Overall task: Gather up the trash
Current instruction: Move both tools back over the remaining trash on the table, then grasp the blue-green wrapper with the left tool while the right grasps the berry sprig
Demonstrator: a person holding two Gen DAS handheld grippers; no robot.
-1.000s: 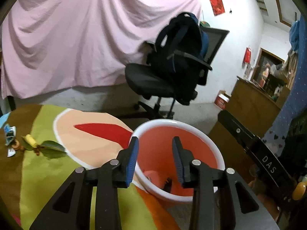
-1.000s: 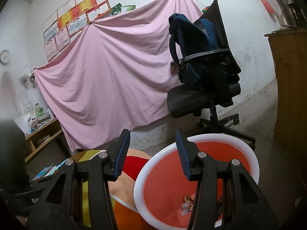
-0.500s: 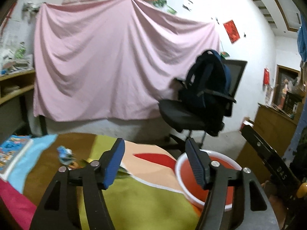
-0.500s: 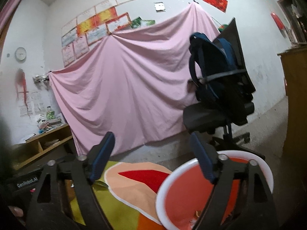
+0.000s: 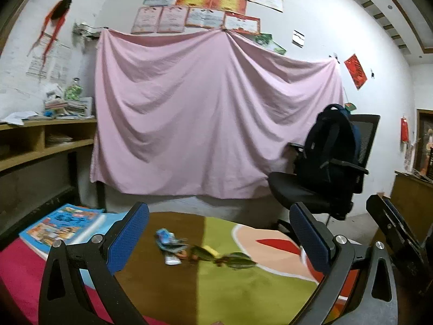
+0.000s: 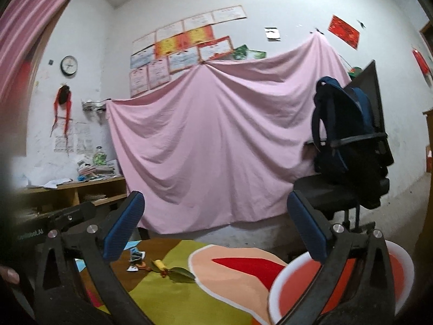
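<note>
Both the left gripper (image 5: 220, 234) and the right gripper (image 6: 215, 223) stand spread wide, holding nothing. The trash (crumpled wrappers (image 5: 169, 241), green leaves (image 5: 235, 260)) lies on the colourful mat (image 5: 243, 292), well apart from the red basin (image 6: 403, 268) at its right edge.

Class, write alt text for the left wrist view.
The open left gripper hovers over a colourful mat, its blue-padded fingers framing a wrapper and leaves. Behind hang a pink sheet and a backpack on a chair.
</note>
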